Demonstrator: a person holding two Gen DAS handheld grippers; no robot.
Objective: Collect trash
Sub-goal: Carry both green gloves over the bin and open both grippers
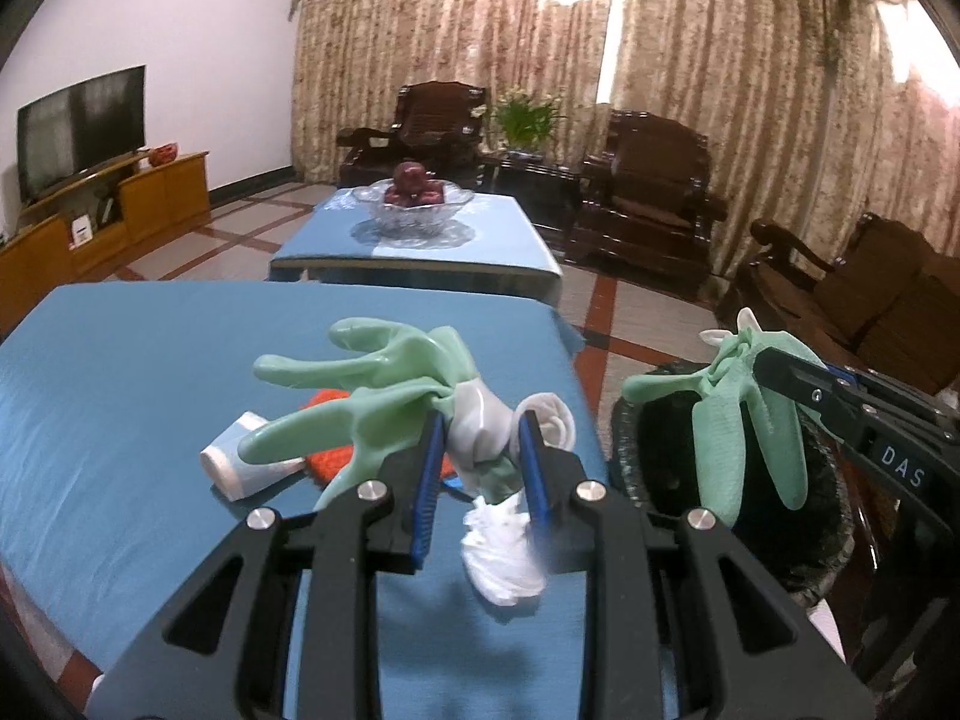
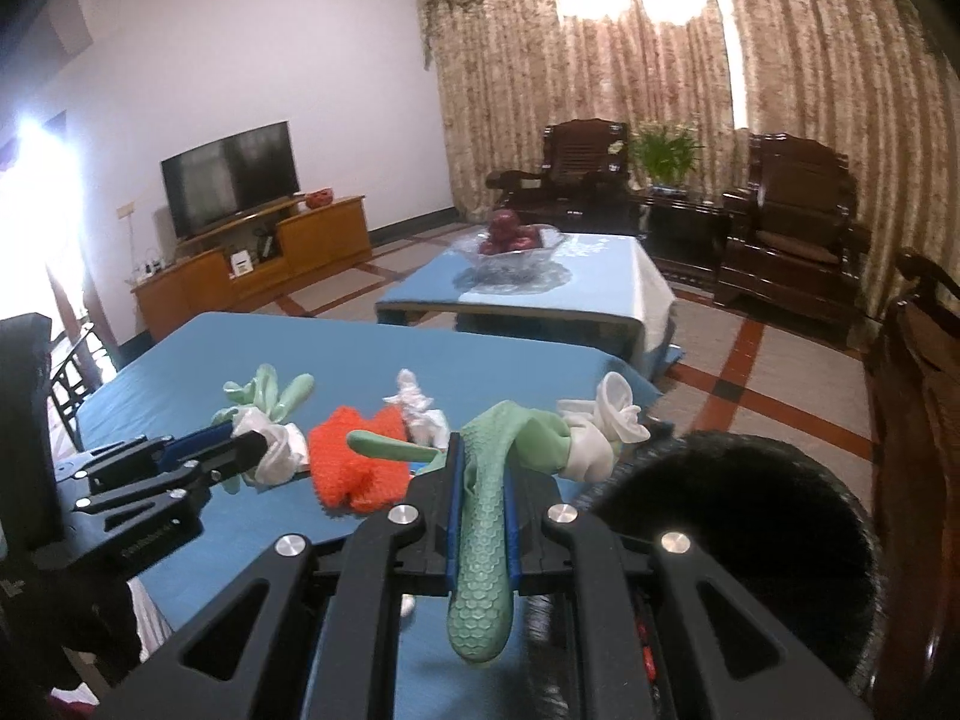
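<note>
My left gripper [image 1: 482, 426] is shut on the white cuff of a green rubber glove [image 1: 360, 402], lifted over the blue table [image 1: 120, 390]. In the right wrist view this gripper [image 2: 252, 444] and its glove [image 2: 270, 396] are at the left. My right gripper [image 2: 483, 456] is shut on a second green glove [image 2: 480, 570], whose textured finger hangs toward the camera. In the left wrist view that gripper [image 1: 765, 363] holds its glove [image 1: 720, 420] above the black bin [image 1: 828, 534]. An orange scrubber [image 2: 360, 462], a crumpled white tissue [image 1: 501, 564] and a white roll [image 1: 240, 462] lie on the table.
The black bin [image 2: 750, 528] stands by the table's right edge. A second blue table bears a glass bowl of red fruit [image 1: 414, 204]. Dark wooden armchairs [image 1: 654, 198] line the curtained wall, and a TV on a wooden cabinet [image 2: 252, 258] is at the left.
</note>
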